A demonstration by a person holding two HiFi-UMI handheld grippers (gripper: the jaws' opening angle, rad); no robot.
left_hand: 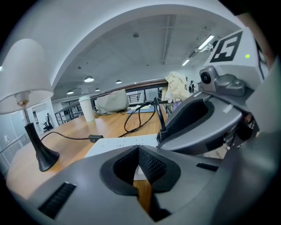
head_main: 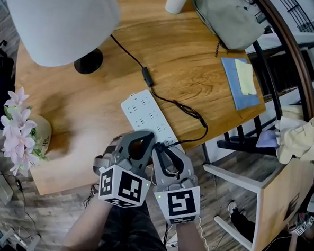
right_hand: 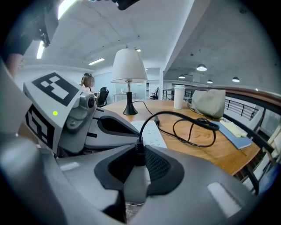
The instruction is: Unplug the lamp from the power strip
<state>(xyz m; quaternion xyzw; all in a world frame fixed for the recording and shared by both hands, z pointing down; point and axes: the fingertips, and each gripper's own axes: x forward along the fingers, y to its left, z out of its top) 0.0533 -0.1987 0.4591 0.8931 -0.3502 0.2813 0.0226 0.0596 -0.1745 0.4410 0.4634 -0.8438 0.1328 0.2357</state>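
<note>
The lamp with its white shade stands at the table's far left, and its black cord loops back to the near end of the white power strip. My right gripper is shut on the lamp's black plug, which sits between its pads with the cord rising out of them. Close on its left, my left gripper is at the strip's near end with its tips together and nothing between them. In the left gripper view the strip lies just beyond the tips.
A vase of pink flowers stands at the table's near left corner. A grey bag, a white cup and a blue notebook lie at the far right. A chair stands beside the table's right edge.
</note>
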